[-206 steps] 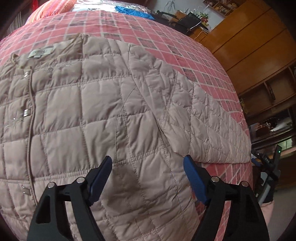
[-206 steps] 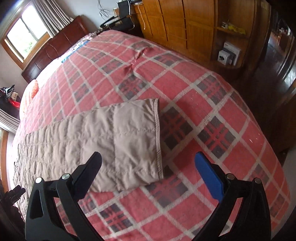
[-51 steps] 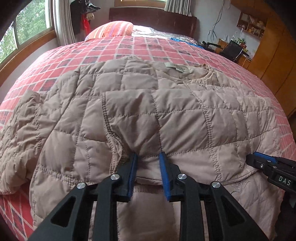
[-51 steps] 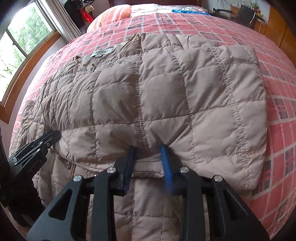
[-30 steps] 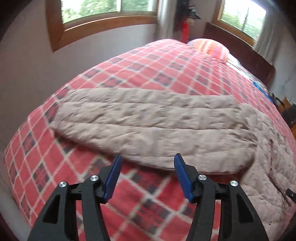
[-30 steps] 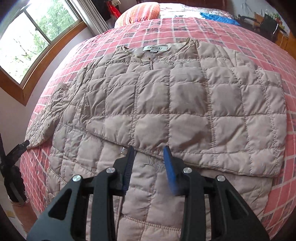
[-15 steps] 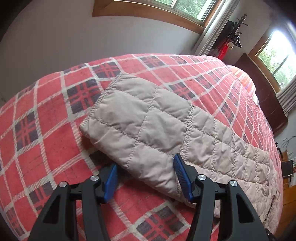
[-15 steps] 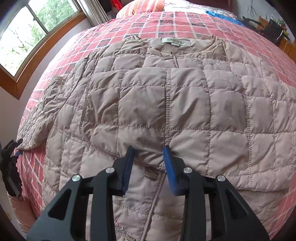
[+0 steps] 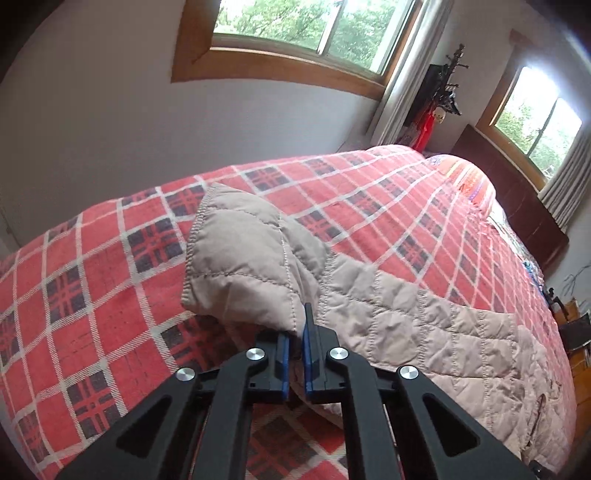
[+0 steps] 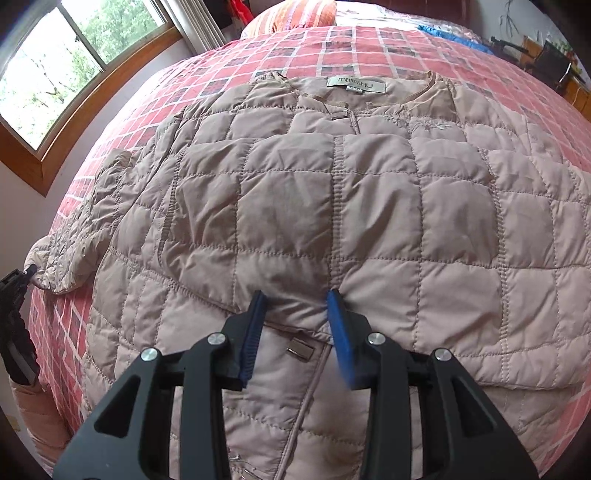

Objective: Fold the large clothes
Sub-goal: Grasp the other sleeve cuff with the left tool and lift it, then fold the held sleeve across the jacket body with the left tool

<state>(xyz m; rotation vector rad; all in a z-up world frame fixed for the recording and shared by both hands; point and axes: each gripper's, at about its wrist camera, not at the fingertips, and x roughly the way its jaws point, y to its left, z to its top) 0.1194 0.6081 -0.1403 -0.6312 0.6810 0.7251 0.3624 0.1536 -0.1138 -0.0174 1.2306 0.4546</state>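
Left gripper [image 9: 294,349] pinched tight on sleeve cuff [image 9: 236,258], right gripper [image 10: 295,332] partly open, empty; best swung toward 3 o'clock across jacket [image 10: 369,206], kept taut.

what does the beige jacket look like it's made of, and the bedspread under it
Jacket: thin, faintly shiny woven shell, likely nylon or polyester, with padding; stitched squares puff up. Bedspread: matte, slightly fuzzy woven plaid, probably cotton or wool blend.

- Left wrist view sat low and close at the jacket's sleeve [image 9: 240,266], facing the windowed wall [image 9: 92,122].
- Right wrist view looked down over the jacket [image 10: 332,206] toward the pillow [image 10: 295,14]; both showed that sleeve.
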